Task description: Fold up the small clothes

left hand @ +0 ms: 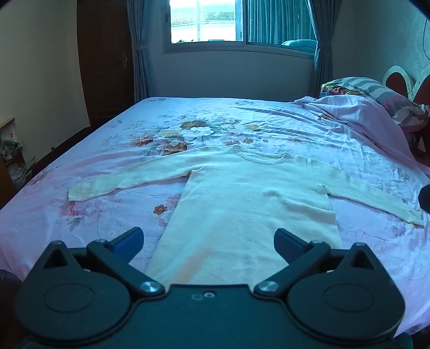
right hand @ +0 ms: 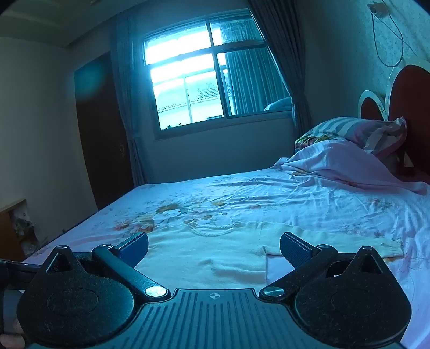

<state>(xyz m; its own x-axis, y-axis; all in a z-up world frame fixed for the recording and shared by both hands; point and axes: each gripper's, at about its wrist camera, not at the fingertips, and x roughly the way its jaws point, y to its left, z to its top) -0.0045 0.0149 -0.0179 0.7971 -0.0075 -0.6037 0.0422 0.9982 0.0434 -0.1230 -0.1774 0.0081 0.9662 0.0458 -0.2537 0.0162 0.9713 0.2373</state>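
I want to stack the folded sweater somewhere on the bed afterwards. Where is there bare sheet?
Bare sheet lies beyond the sweater collar toward the window, and on the left past the left sleeve. A narrower strip shows beside the right sleeve. The far right is crowded by the bunched blanket and pillow.

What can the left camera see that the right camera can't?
Only the left wrist view shows the sweater's left sleeve, stretched out flat with its cuff, and the long body down to near the hem.

Only the right wrist view shows the cable hanging on the wall and more of the red headboard.

Both show the cream sweater spread flat on the flowery bedsheet, its knitted collar, the window, the pillow, and open fingers holding nothing: left gripper, right gripper.
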